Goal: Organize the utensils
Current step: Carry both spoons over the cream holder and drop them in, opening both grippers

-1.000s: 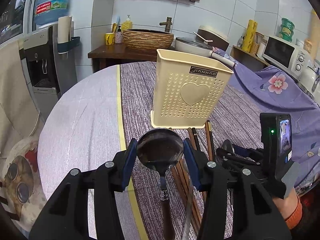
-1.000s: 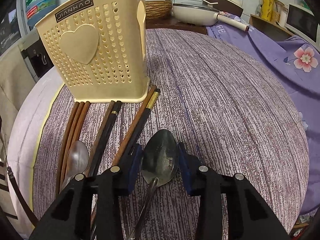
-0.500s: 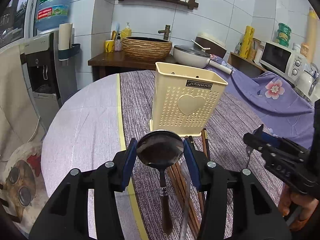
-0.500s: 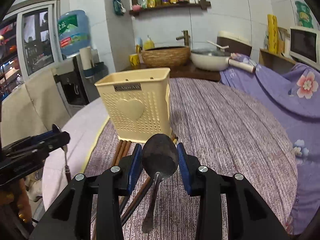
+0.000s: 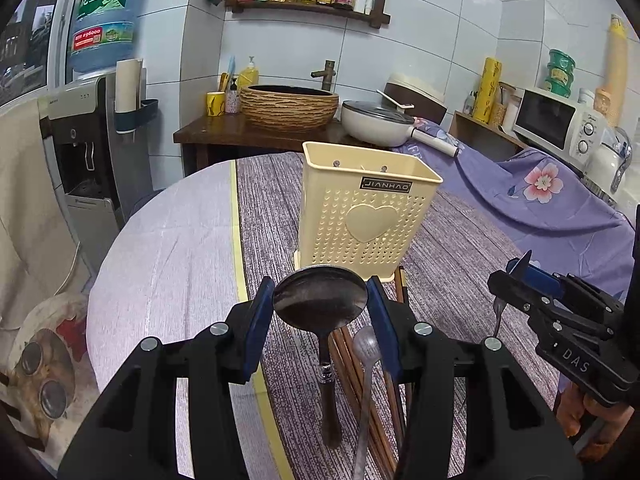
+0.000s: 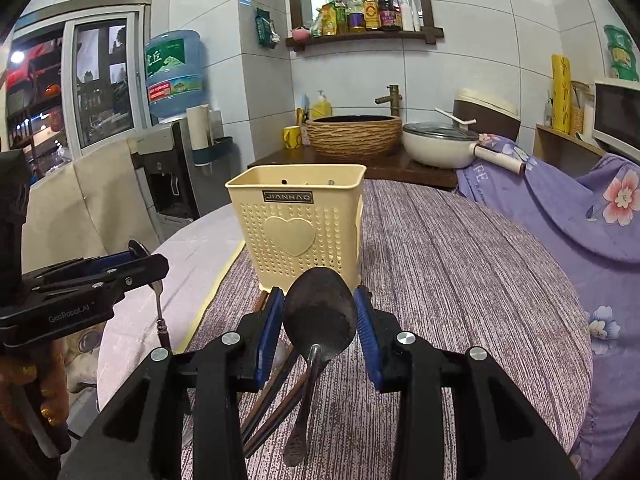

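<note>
My left gripper [image 5: 320, 300] is shut on a round dark soup spoon [image 5: 320, 300], held by its bowl above the table with the handle hanging down. My right gripper [image 6: 320, 316] is shut on an oval metal spoon [image 6: 319, 314], also lifted, handle down. A cream perforated utensil holder [image 5: 370, 216] with a heart stands upright on the purple cloth ahead of both; it also shows in the right wrist view [image 6: 298, 224]. A silver spoon [image 5: 366, 364] and wooden chopsticks [image 5: 352, 368] lie on the cloth in front of it. The right gripper appears at the right of the left wrist view [image 5: 516, 276].
The round table [image 5: 160, 248] has a pale left part and a yellow stripe. A purple floral cloth [image 5: 540, 200] lies to the right. A basin, a pan and a microwave stand behind; a water dispenser [image 5: 92, 128] stands at the left.
Both grippers have risen and pulled back from the holder, each carrying its spoon. The right gripper lifted its spoon off the cloth.
</note>
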The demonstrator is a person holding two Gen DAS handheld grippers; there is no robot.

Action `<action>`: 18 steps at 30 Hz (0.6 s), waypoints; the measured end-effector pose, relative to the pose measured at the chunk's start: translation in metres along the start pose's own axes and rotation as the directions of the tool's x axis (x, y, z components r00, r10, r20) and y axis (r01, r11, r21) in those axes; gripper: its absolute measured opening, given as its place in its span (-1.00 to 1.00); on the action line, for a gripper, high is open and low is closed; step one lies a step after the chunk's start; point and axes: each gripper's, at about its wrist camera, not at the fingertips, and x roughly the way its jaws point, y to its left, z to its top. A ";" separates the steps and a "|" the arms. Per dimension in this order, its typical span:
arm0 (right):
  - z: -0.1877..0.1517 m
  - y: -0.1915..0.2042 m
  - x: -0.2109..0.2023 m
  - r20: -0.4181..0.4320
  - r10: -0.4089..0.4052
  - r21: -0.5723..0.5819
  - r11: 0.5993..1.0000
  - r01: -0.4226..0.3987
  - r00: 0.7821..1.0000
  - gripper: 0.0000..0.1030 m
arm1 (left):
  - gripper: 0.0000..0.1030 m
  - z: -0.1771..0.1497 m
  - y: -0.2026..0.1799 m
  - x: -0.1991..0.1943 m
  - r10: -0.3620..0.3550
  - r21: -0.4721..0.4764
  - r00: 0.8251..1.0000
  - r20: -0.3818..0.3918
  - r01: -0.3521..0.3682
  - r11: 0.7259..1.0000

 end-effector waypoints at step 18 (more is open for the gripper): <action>0.032 0.008 0.008 0.052 0.065 -0.023 0.998 -0.064 0.997 -0.32 | -0.08 0.041 -0.004 -0.014 -0.051 0.020 0.997 0.057 0.050 0.999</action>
